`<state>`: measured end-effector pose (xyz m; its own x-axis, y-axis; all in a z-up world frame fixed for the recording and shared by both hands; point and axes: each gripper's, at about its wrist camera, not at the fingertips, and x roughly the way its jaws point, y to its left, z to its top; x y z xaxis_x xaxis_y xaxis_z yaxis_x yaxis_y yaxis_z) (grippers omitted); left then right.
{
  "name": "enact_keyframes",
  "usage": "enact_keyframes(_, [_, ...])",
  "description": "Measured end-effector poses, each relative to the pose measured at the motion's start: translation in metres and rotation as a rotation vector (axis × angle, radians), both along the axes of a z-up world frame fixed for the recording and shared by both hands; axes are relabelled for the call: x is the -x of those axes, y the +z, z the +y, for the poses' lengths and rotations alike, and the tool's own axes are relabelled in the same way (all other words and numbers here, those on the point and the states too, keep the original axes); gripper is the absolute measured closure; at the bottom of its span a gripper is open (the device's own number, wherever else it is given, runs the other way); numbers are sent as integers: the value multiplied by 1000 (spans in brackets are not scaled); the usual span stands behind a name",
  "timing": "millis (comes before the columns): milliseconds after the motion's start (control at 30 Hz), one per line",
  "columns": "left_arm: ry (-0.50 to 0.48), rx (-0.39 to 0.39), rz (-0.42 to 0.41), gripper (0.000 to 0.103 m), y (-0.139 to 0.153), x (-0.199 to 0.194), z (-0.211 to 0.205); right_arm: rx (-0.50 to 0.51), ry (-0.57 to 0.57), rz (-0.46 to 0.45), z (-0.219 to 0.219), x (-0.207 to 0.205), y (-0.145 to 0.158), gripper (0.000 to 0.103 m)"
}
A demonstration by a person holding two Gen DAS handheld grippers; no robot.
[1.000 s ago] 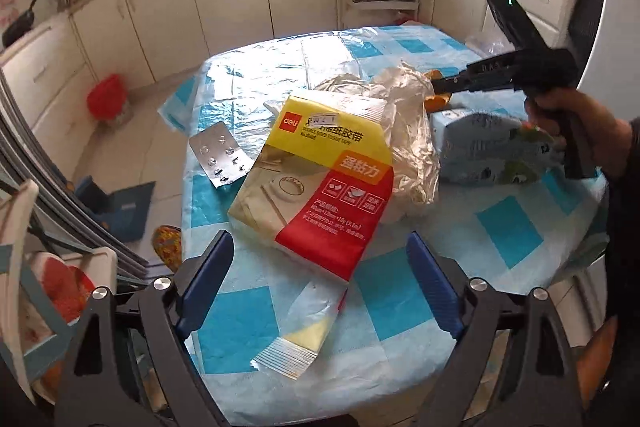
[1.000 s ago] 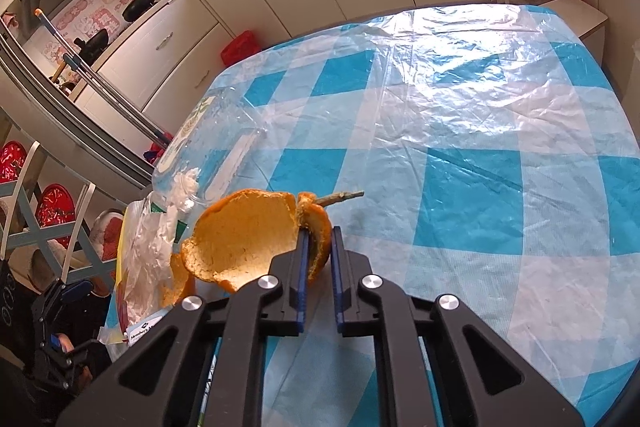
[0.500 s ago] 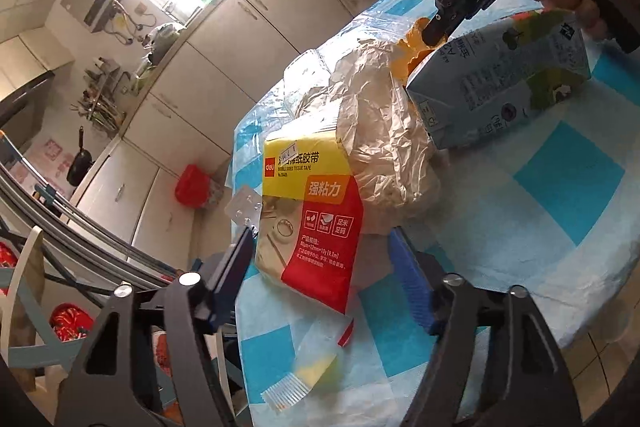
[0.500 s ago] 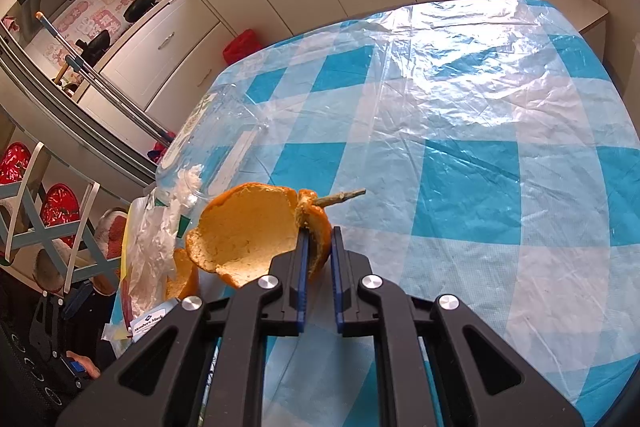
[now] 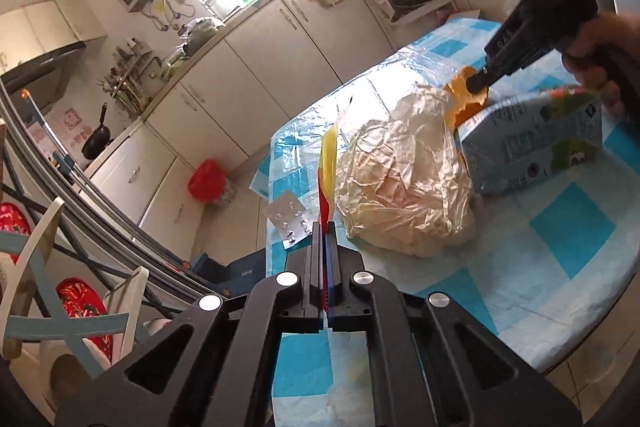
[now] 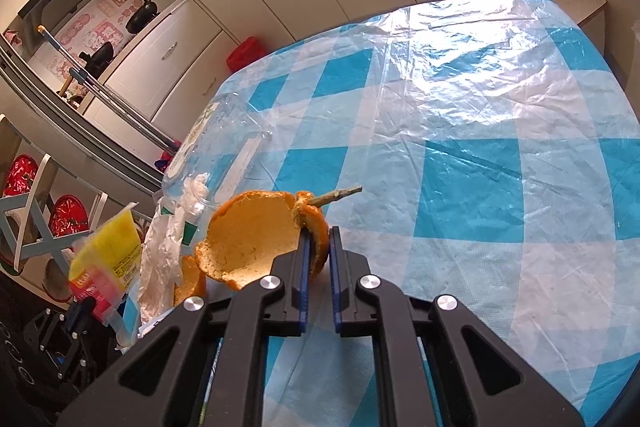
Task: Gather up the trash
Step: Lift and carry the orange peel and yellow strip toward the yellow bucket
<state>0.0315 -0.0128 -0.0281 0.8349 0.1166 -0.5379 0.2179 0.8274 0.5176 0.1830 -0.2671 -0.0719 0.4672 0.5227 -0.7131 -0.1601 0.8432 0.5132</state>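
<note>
Left tool [image 5: 325, 227] has just snapped closed on the yellow-red wrapper [image 5: 327, 171], lifting it edge-on; right tool [image 6: 318, 247] clamps the orange peel [image 6: 256, 235] for binning.

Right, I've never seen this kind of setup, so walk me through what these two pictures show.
A person holds a handheld two-finger claw in each hand; each picture comes from a camera on one claw. The left claw has just closed on a yellow-and-red plastic packet. The right claw pinches an orange peel with a stem. On the blue-and-white checked tablecloth lie a crumpled beige plastic bag, a pale blue drink carton and a silver pill blister sheet.
</note>
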Motion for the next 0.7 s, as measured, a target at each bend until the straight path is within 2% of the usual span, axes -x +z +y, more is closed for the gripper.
enact_keyframes(100, [35, 104, 11, 102, 19, 4, 14, 7, -14, -20, -3, 2, 4, 94])
enact_keyframes(233, [93, 288, 33, 102, 44, 7, 31, 3, -43, -42, -12, 4, 11, 94])
enact_keyframes(367, [115, 428, 43, 102, 56, 9, 40, 5, -69, -70, -21, 8, 18, 94])
enact_keyframes(700, [43, 581, 53, 102, 81, 25, 28, -17, -148, -142, -55, 34, 37, 94])
